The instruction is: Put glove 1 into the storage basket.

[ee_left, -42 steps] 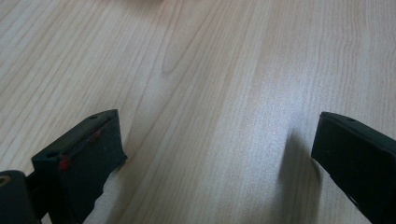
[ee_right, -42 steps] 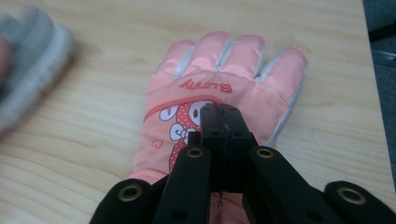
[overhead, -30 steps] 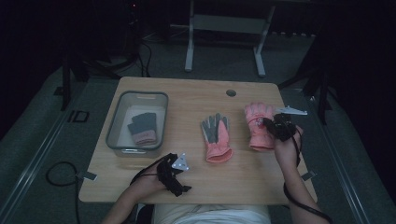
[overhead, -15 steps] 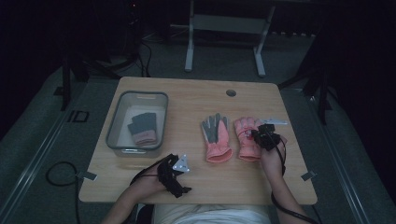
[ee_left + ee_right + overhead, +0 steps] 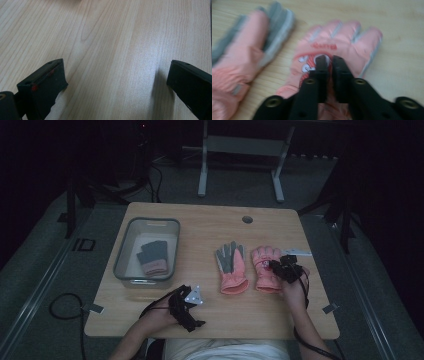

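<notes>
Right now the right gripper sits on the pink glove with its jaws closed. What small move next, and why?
Probably lift the right gripper a little to test the hold. Its jaws are pinched together on the back of the right pink glove, which lies flat beside the palm-up glove. Whether fabric is caught is unclear. The left gripper rests open over bare table.

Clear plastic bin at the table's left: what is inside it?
Inside the clear plastic bin lies a dark grey item with a pink cuff, looking like a folded glove or pair. Whether anything lies beneath it is covered and cannot be seen.
</notes>
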Demonstrator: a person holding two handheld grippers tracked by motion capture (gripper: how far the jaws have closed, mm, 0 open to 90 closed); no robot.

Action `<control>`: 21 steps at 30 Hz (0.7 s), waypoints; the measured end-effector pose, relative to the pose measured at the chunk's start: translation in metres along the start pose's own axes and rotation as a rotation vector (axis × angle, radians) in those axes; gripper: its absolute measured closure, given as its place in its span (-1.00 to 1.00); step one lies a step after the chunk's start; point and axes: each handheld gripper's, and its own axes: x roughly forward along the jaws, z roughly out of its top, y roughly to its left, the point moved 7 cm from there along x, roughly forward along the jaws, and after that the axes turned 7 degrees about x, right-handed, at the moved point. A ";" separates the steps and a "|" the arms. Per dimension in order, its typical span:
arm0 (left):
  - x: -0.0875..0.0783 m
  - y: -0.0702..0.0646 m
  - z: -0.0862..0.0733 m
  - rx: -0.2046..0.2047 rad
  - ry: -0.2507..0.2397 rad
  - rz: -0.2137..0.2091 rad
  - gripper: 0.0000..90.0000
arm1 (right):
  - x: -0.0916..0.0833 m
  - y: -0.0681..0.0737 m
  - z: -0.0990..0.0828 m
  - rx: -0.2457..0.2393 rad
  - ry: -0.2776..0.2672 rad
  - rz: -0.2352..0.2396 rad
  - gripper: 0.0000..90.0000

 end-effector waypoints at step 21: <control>0.000 0.001 0.000 -0.003 0.005 0.004 -0.96 | 0.021 0.006 -0.009 -0.236 0.120 0.009 0.38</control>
